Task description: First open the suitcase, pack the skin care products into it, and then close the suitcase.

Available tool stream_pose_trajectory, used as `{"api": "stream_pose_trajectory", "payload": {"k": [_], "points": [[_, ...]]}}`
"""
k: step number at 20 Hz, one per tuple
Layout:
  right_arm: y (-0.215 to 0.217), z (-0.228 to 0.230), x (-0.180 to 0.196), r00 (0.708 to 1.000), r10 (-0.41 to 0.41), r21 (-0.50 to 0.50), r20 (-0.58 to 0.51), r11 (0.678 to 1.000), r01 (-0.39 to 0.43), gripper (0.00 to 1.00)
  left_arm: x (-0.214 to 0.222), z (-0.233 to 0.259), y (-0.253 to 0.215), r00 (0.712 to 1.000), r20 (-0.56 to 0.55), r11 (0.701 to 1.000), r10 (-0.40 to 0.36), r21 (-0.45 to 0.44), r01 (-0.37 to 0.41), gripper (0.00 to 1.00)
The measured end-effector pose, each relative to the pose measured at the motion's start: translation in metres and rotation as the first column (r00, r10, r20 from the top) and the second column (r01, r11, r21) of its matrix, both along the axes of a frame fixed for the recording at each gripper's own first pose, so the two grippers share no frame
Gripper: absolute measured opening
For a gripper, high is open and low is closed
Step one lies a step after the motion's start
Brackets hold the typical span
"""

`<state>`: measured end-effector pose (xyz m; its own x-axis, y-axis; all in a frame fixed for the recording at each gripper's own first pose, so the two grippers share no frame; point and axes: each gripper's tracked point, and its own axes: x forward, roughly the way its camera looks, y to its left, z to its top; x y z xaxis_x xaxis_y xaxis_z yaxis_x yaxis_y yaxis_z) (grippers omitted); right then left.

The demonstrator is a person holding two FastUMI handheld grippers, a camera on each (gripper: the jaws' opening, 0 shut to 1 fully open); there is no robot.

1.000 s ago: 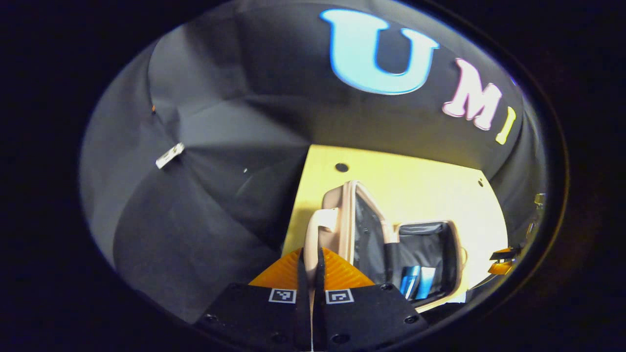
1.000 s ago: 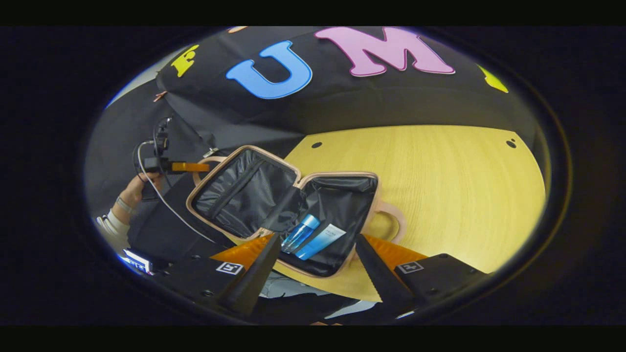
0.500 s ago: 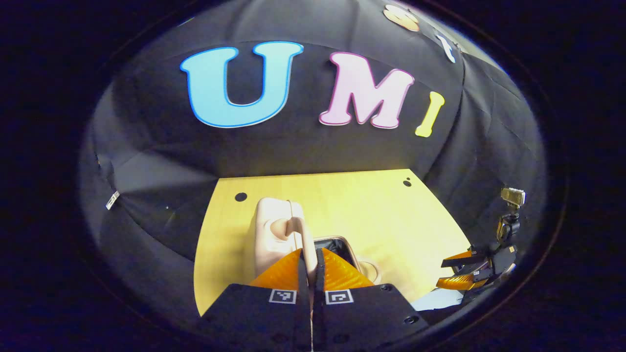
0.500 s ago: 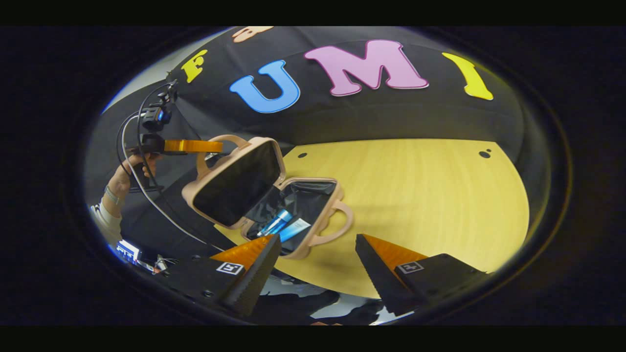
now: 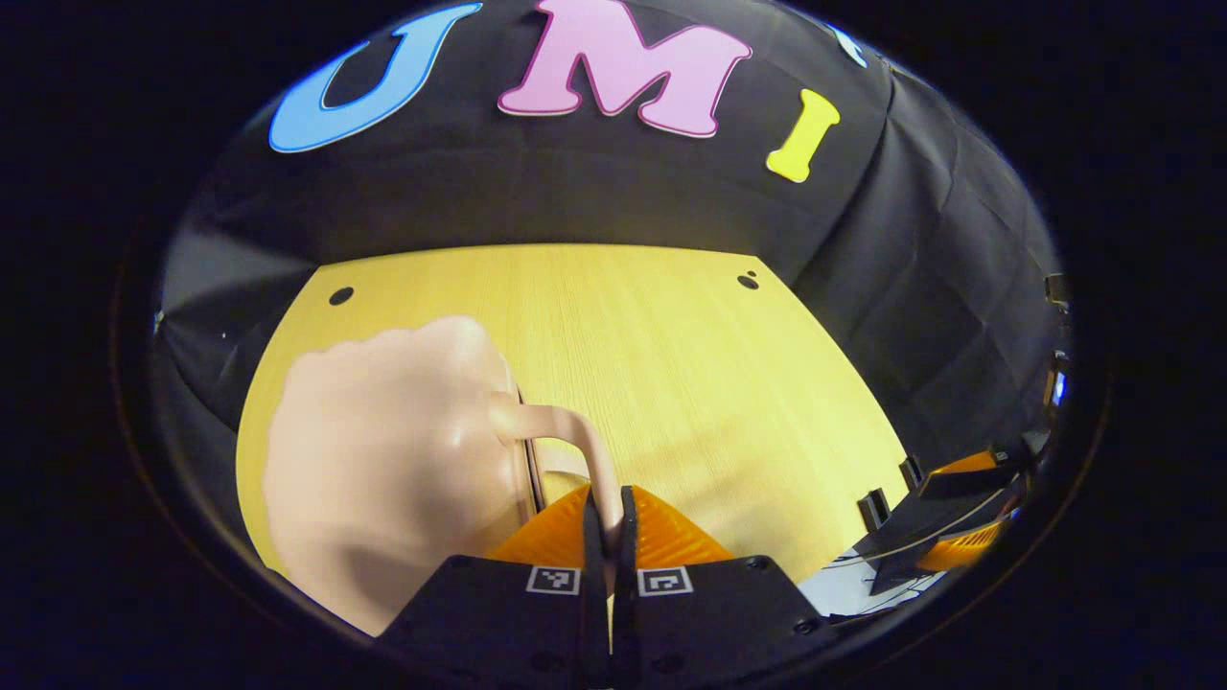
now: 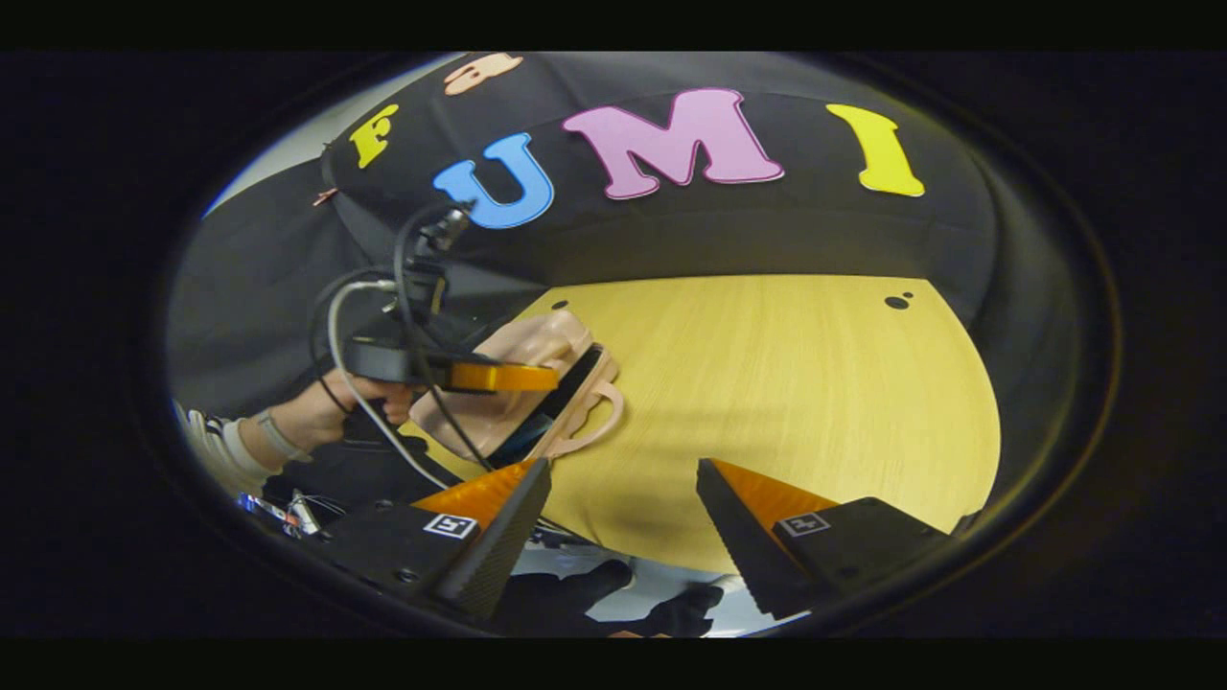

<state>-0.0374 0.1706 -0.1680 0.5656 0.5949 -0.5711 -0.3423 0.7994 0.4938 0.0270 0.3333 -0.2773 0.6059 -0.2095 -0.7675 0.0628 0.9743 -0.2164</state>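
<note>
A small pink suitcase [image 5: 393,460] lies on the yellow wooden table [image 5: 671,383], its lid folded almost down onto the base. My left gripper [image 5: 607,522] is shut on the lid's pink handle [image 5: 566,431]. From the right gripper view, the suitcase [image 6: 522,369] sits at the table's left with a narrow dark gap under the lid, and the left gripper [image 6: 498,377] reaches over it, held by a hand [image 6: 335,412]. My right gripper [image 6: 623,498] stands open above the table's near edge, holding nothing. The skin care products are hidden inside.
The table [image 6: 815,402] stretches wide to the right of the suitcase, with small dark holes [image 6: 896,302] near its far corners. In the left gripper view the right gripper [image 5: 959,508] hangs off the table's right edge. A cable [image 6: 383,316] loops around the left gripper.
My left gripper has swung the lid over by its handle from wide open to nearly down on the base. The blue products inside have gone out of sight. The right gripper stayed open, drawing back slightly.
</note>
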Motion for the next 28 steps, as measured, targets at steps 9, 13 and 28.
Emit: {"api": "stream_pose_trajectory", "payload": {"k": [9,13,28], "points": [[-0.021,-0.006,-0.001,0.999,-0.041,-0.033,0.003,0.999,0.041,0.97,-0.001,-0.023,0.0,0.997,-0.035,0.99,-0.067,0.122,0.07,0.2],[-0.015,-0.001,0.008,0.998,-0.048,-0.042,0.029,0.998,0.049,0.97,0.0,-0.004,-0.002,0.996,0.037,0.982,-0.077,0.177,0.069,0.57],[-0.063,0.165,0.09,0.765,-0.312,0.023,0.563,0.931,0.363,0.97,-0.011,0.262,0.038,0.723,0.672,0.964,0.161,0.05,-0.261,0.98]]}}
